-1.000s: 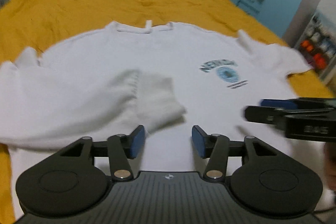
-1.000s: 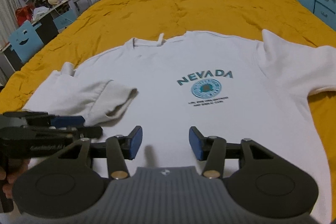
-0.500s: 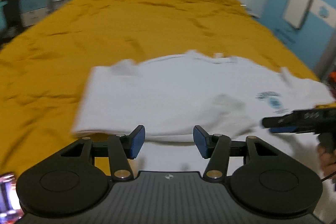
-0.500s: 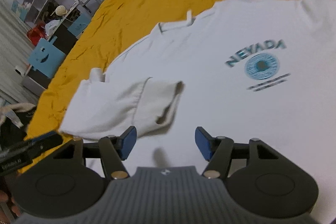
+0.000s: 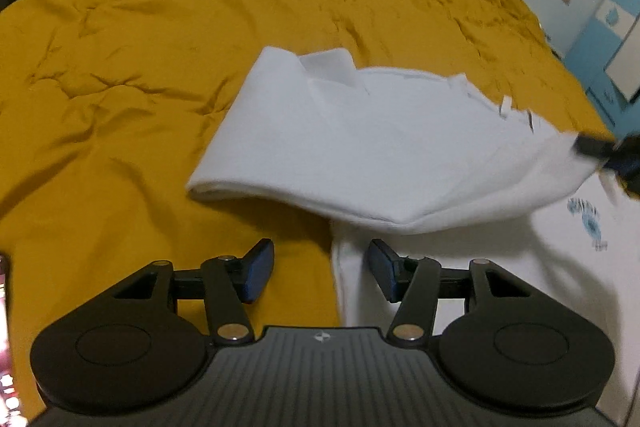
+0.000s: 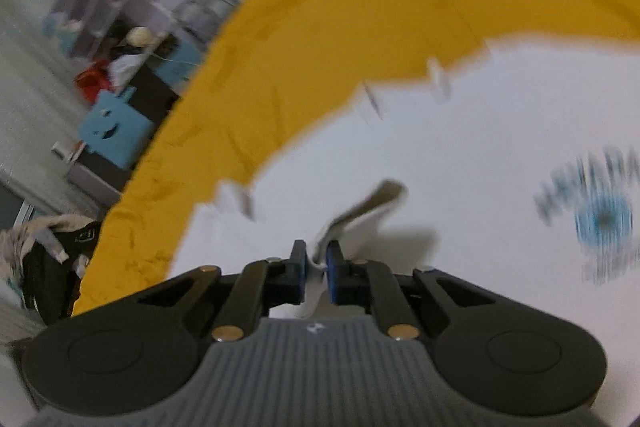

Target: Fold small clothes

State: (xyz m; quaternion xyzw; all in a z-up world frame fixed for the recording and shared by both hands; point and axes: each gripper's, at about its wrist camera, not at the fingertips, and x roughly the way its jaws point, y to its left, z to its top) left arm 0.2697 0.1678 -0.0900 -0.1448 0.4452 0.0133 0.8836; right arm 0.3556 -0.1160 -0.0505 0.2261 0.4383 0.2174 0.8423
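Note:
A white sweatshirt with a blue print lies on a mustard-yellow bedspread. Its left sleeve is drawn across the body. My right gripper has its jaws closing, and the pads pinch the white sleeve fabric between them. In the left wrist view the right gripper shows at the right edge, with the sleeve stretched up to it. My left gripper hangs open over the sweatshirt's lower left edge, with nothing between its fingers. The right wrist view is blurred; the sweatshirt and its print show there.
The bedspread spreads wide to the left and beyond the sweatshirt. Left of the bed stand a blue box with a smiling face, cluttered shelves and a dark heap of clothes. Blue and white cupboards stand at the far right.
The right gripper has swung left over the folded sleeve and shut on it, lifting it. The left gripper has moved left to the sweatshirt's edge and stayed open.

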